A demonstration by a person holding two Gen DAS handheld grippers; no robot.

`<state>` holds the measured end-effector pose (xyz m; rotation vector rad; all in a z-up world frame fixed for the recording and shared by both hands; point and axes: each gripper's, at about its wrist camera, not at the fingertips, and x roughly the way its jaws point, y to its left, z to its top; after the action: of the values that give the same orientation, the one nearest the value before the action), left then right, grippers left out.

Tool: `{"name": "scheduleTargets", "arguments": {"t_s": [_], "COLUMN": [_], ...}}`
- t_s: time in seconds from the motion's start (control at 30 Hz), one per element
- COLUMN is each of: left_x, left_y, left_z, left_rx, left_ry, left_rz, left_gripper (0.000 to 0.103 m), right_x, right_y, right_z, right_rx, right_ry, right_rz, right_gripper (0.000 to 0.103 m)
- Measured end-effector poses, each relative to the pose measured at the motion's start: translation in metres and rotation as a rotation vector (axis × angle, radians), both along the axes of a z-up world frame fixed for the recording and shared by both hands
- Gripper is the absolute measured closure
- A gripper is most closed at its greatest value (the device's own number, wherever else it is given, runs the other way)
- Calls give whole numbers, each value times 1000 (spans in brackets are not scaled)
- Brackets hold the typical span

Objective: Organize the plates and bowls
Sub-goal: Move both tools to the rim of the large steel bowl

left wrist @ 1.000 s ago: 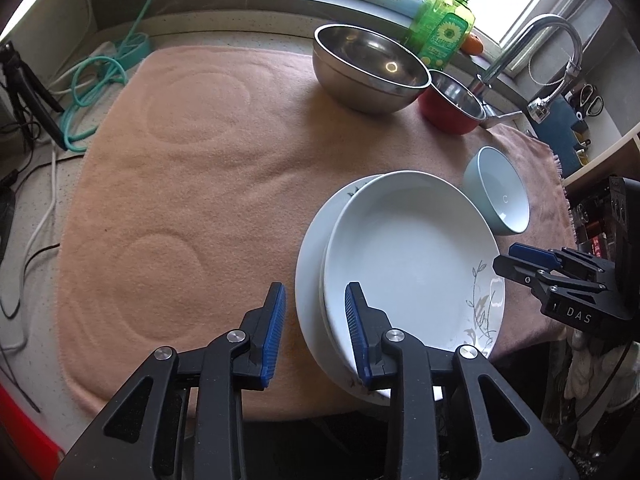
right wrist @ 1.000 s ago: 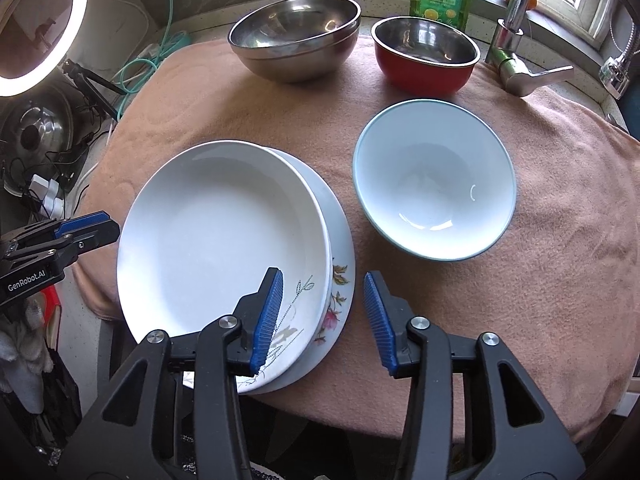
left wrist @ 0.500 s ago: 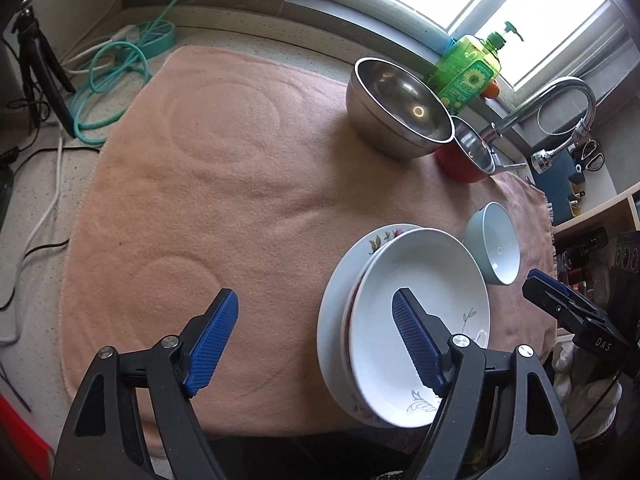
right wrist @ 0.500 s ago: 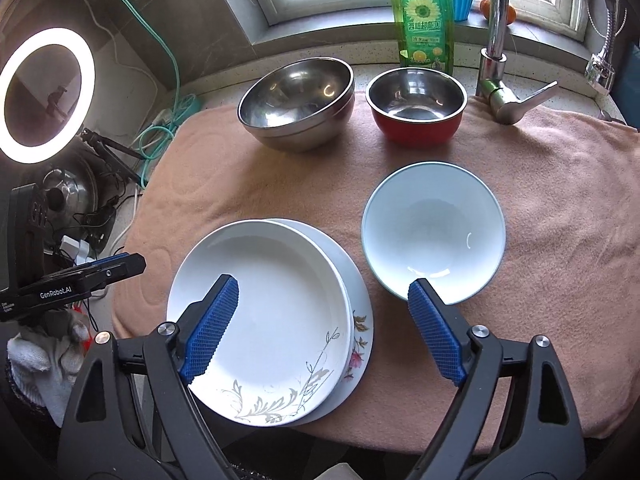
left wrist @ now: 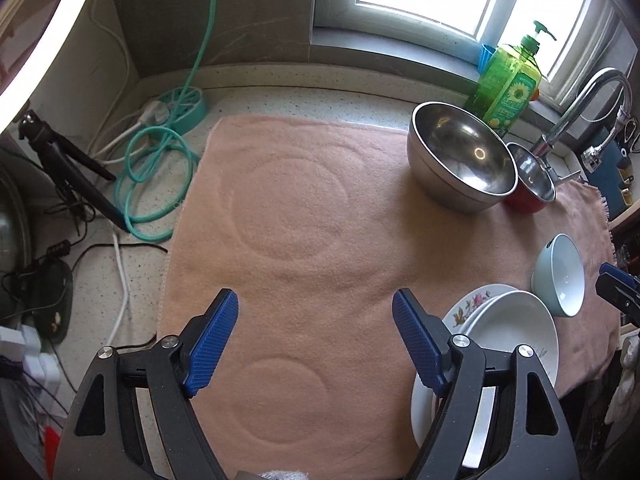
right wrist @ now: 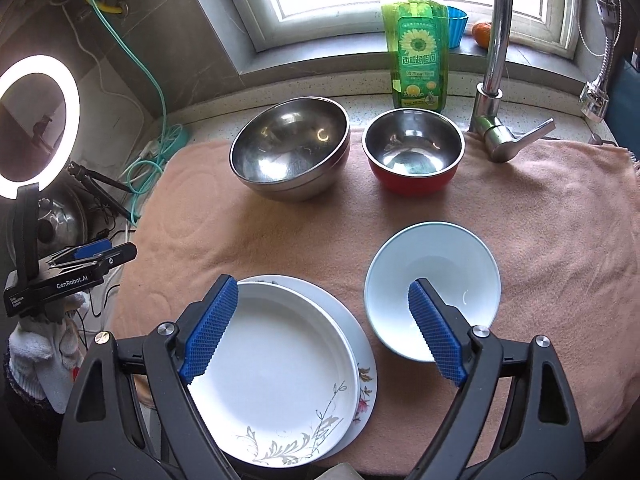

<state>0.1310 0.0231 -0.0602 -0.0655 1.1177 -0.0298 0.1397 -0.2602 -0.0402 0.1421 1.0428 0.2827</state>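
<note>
Two white plates are stacked at the towel's front: a deep plate with grey leaf print (right wrist: 276, 376) lies on a floral plate (right wrist: 366, 376). They also show in the left wrist view (left wrist: 516, 332). A pale blue bowl (right wrist: 434, 280) stands just right of them. Stacked steel bowls (right wrist: 290, 148) and a red steel-lined bowl (right wrist: 414, 156) stand at the back. My right gripper (right wrist: 320, 332) is open and empty above the plates and blue bowl. My left gripper (left wrist: 316, 344) is open and empty over bare towel, left of the plates.
A pink towel (left wrist: 304, 208) covers the counter. A green soap bottle (right wrist: 416, 44) and a tap (right wrist: 498, 80) stand at the back. Cables and a green hose (left wrist: 156, 168) lie left of the towel. A ring light (right wrist: 36, 120) stands at the left.
Both grippers have opened wide and pulled up and back from the stacked plates. The left gripper has swung to the left, over bare towel. The dishes have not moved.
</note>
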Motion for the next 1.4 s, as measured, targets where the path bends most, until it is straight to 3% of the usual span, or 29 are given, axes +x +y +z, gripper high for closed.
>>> {"name": "scheduleTargets", "arguments": {"t_s": [0.17, 0.63, 0.73, 0.9, 1.17, 1.4], "left_x": [23, 77, 88, 108, 132, 149], "left_y": [1, 1, -4, -7, -18, -31], "left_z": [5, 12, 13, 10, -2, -7], "left_rx": [2, -123, -102, -42, -71, -144], "left_ry": [-14, -50, -46, -35, -8, 21], "left_rz": [-35, -124, -149, -134, -186, -259], "left_gripper": [23, 23, 23, 23, 23, 23], "right_x": [14, 56, 64, 77, 97, 107], "right_y": [8, 11, 16, 20, 19, 16], "right_z": [3, 10, 9, 4, -13, -21], "right_rx": [13, 50, 21, -13, 17, 60], "right_ry": [-7, -52, -51, -23, 41, 70], "right_rz": [-28, -126, -138, -162, -203, -251], "right_gripper": [14, 9, 9, 9, 9, 9]}}
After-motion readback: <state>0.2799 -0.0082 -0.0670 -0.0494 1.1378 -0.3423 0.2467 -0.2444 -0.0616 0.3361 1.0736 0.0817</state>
